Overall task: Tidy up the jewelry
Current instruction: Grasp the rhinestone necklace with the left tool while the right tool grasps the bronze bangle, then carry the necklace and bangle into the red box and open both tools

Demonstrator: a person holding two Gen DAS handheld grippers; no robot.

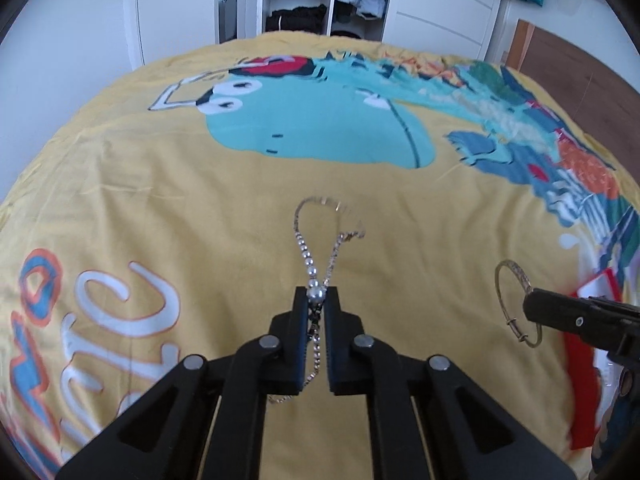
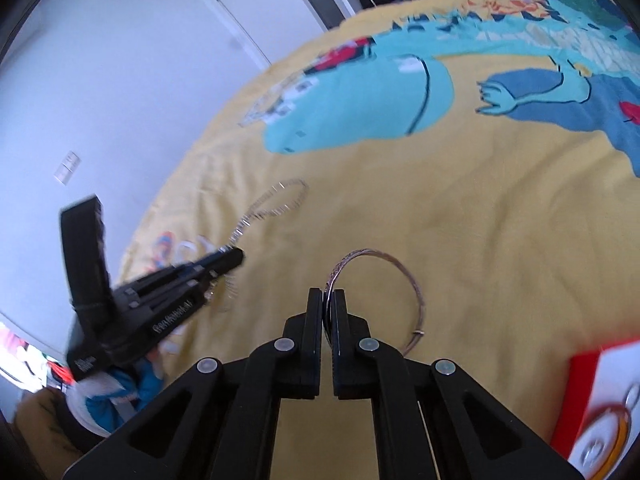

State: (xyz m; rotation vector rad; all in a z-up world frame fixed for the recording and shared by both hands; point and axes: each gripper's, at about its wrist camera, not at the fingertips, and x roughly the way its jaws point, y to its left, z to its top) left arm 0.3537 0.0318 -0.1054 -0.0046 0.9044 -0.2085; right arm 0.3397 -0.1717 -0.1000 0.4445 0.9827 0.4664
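Two pieces: beaded silver necklace [image 1: 316, 264], thin engraved metal bangle [image 2: 384, 276].

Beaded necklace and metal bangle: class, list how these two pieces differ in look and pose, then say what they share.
1. The beaded necklace is a limp string of beads and chain; the metal bangle is a rigid hoop.
2. The necklace droops in a narrow crossed loop; the bangle keeps its round shape.
3. The necklace is in the left tongs; the bangle is in the right tongs.
Shared: both are pinched in shut tongs above the yellow bedspread.
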